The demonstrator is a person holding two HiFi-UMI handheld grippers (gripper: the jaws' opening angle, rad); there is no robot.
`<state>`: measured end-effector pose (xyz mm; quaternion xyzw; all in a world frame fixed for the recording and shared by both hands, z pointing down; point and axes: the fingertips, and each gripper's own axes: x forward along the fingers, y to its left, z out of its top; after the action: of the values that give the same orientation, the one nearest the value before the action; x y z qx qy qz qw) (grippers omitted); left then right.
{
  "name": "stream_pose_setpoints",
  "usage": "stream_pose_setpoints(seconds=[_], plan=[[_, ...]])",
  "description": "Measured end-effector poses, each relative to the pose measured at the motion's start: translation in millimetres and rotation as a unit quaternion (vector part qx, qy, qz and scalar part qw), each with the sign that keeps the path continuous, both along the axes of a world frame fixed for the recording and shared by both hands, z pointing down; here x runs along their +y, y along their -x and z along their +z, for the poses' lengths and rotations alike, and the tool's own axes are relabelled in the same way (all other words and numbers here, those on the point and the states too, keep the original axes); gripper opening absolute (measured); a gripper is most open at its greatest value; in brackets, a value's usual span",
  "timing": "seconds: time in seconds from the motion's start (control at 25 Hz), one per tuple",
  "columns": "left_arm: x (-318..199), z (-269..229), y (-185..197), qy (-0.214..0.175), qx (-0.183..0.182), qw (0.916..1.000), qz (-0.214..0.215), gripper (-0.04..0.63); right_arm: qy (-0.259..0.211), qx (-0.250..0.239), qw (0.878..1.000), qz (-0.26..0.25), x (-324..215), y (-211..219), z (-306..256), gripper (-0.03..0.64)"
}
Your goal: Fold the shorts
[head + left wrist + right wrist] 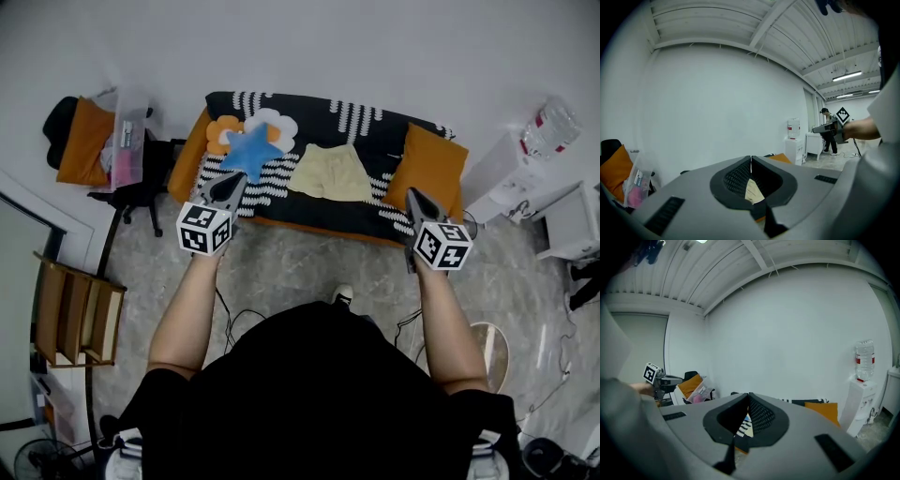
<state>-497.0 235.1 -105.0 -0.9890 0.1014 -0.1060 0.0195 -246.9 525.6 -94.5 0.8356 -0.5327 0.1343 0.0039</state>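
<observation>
The room is lit brightly and evenly by long white ceiling strip lamps (847, 75); shadows are kept soft and faint. Both gripper views are bowed by wide-angle distortion and blackened at their corners.

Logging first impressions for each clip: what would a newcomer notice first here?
Pale yellow shorts lie spread flat on the middle of the black-and-white sofa, with a blue star cushion to their left. The left gripper and right gripper are held out toward the sofa, jaws shut and empty.
</observation>
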Motion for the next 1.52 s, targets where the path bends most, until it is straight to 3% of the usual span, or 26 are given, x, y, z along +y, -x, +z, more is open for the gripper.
stream_pose_setpoints(seconds=[0.52,0.64,1.0,1.52], plan=[[-15,20,-85,0.013,-0.024,0.9995,-0.014,0.025,0.017,-0.002,1.0,-0.007,-23,-91,19,0.019],[-19,25,-102,0.014,-0.027,0.9994,-0.017,0.03,0.023,-0.001,1.0,-0.011,-28,-109,24,0.054],[-21,32,-156,0.016,-0.037,0.9987,-0.029,0.128,0.024,-0.006,1.0,-0.018,-31,-172,30,0.175],[-24,24,-212,0.009,-0.044,0.9977,-0.05,0.186,0.019,-0.002,0.998,-0.067,-53,-235,27,0.249]])
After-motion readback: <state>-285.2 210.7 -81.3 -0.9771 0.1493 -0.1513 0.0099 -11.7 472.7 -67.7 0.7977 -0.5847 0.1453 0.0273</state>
